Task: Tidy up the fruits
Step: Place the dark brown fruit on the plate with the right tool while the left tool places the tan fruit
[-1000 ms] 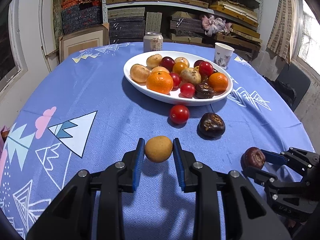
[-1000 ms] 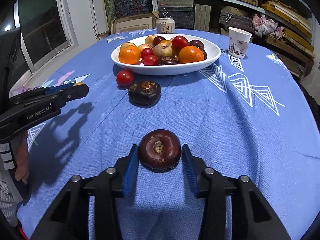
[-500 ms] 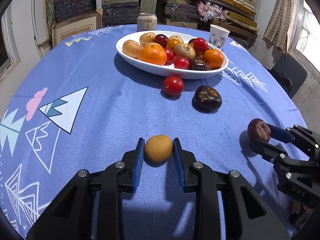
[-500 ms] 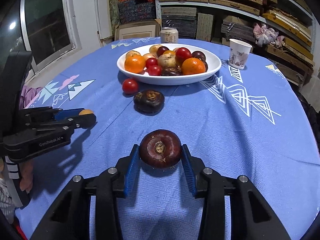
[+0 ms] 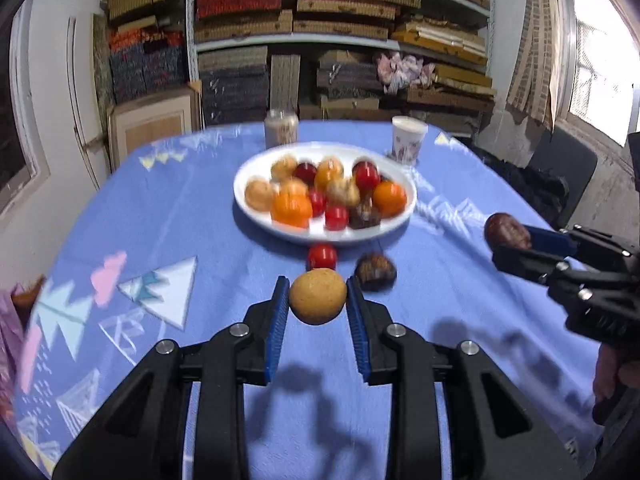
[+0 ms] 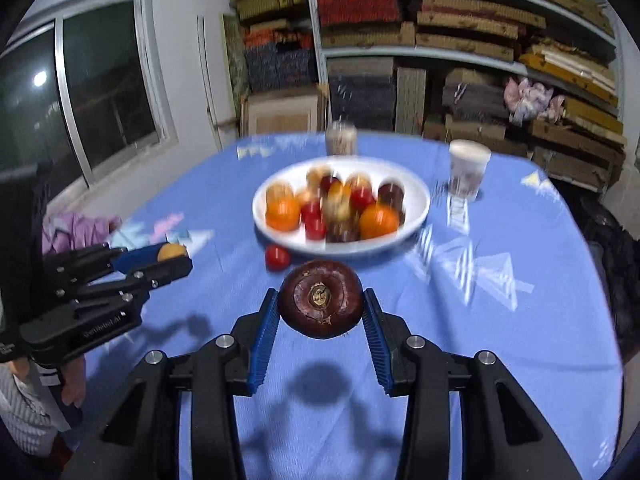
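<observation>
Two fruits are being carried: tan fruit [image 5: 317,297] clamped in left gripper [image 5: 318,304] jaws, dark fruit [image 6: 321,299] in right gripper [image 6: 320,316]. Release over white bowl [image 5: 256,216] is judged next.

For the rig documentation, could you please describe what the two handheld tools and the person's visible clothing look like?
Both the left tool and the right tool have matte black angular linkage arms with silver pivot bolts and ribbed blue pads. The left tool's side carries pale lettering, too blurred to read. No cables show. A grey ribbed sleeve shows below the left tool.
</observation>
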{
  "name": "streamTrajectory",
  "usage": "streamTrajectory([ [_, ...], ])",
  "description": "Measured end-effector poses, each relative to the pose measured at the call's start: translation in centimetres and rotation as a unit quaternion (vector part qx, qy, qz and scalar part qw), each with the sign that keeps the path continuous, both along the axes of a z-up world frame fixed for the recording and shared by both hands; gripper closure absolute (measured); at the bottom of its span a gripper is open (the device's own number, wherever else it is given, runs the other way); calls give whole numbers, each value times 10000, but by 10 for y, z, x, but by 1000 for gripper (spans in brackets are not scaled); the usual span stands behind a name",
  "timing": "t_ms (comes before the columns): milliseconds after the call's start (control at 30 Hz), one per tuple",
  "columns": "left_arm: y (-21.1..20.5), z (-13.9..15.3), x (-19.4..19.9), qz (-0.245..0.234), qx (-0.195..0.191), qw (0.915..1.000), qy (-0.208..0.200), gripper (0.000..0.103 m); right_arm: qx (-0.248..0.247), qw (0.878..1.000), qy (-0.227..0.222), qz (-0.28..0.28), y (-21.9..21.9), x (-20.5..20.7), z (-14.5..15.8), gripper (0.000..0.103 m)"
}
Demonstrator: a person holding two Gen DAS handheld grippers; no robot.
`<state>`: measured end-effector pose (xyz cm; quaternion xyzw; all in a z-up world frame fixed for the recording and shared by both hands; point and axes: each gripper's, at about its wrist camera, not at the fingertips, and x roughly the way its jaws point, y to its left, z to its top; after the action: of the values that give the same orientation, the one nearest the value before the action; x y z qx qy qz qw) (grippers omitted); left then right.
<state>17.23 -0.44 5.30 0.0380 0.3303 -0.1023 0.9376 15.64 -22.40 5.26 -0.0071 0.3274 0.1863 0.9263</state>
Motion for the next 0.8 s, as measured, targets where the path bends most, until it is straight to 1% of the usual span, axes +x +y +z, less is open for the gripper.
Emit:
streamTrajectory([
  [67, 0, 26, 12, -25, -78, 9999, -133, 75, 103, 9996, -254, -54, -4, 9, 31, 60],
  [167, 0, 65, 38, 19, -143, 9993, -337, 75, 368, 9980, -510, -101, -10, 29, 73, 60],
  [267, -4, 92, 70, 94, -128, 9988, -469, 75, 498, 9972, -530, -144, -13, 58, 96, 60],
  [333, -7, 98, 96, 170, -107, 9987, -475, 75, 486, 9977, -423, -193, -11, 88, 98, 60],
  [367, -9, 98, 109, 194, -103, 9988, -442, 75, 496, 9979, -338, -233, -10, 104, 95, 60],
  [433, -11, 92, 134, 240, -92, 9991, -339, 75, 474, 9983, -78, -339, -5, 140, 80, 60],
  [533, -11, 68, 179, 326, -90, 9994, -27, 75, 371, 9976, 332, -486, 5, 190, 47, 60],
  [600, -7, 46, 209, 387, -167, 9988, 259, 75, 313, 9959, 653, -548, 11, 224, 21, 60],
  [667, -2, 22, 234, 452, -224, 9974, 512, 75, 199, 9945, 847, -577, 18, 248, 2, 60],
  [800, 10, -8, 269, 624, -306, 9945, 785, 75, -114, 9928, 1067, -526, 35, 278, -25, 60],
])
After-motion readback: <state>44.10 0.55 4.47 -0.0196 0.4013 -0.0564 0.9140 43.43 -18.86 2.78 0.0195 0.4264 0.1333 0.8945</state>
